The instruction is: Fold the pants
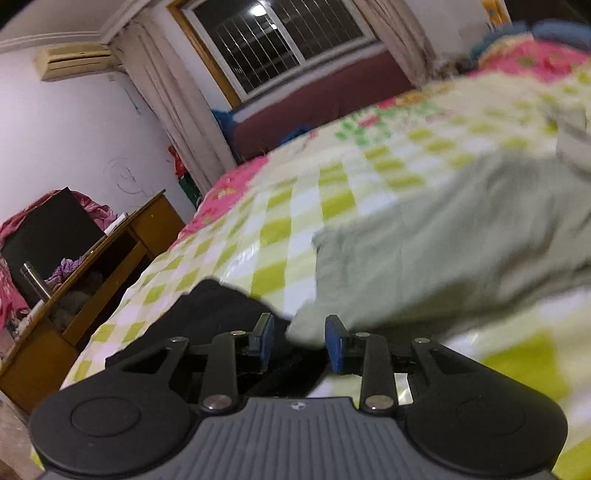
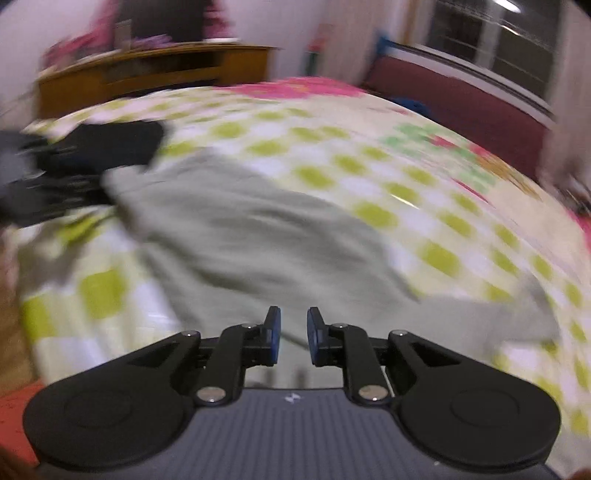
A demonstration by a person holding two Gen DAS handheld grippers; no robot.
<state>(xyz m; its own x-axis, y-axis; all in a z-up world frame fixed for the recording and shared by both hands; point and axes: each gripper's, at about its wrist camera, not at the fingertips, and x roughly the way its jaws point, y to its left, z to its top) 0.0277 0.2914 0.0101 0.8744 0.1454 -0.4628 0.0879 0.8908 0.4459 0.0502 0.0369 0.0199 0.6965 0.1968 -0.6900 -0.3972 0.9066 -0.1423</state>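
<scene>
From the left wrist, the left gripper (image 1: 299,338) sits low over a bed (image 1: 288,206) covered in a green-and-white checked sheet with pink floral borders. Its jaws stand apart at a moderate gap, the blue pads (image 1: 334,338) showing. A corner of the pale grey-green pants (image 1: 443,251) reaches into the gap and meets the right pad; whether the pads pinch the cloth cannot be told. From that corner the pants spread away to the right across the bed, blurred toward the far edge. A dark garment (image 1: 218,310) lies on the sheet just behind and under the left finger. Beyond the bed stand a wooden desk (image 1: 96,273) with a metal flask (image 1: 35,282) on it, a curtain (image 1: 166,99), a barred window (image 1: 280,33) and a wall air conditioner (image 1: 75,61).

From the right wrist, the picture is heavily smeared. The right gripper (image 2: 293,332) points down at the bed (image 2: 369,147), its jaws narrow with a clear gap between the blue pads (image 2: 314,334). The pants (image 2: 240,229) lie spread on the sheet ahead of and below the fingers, running from the upper left toward the lower right; no cloth is seen caught between the pads. At the left edge the left gripper (image 2: 48,184) appears as a dark blur at the pants' far corner, beside the dark garment (image 2: 114,142). The desk (image 2: 147,74) stands beyond the bed.
</scene>
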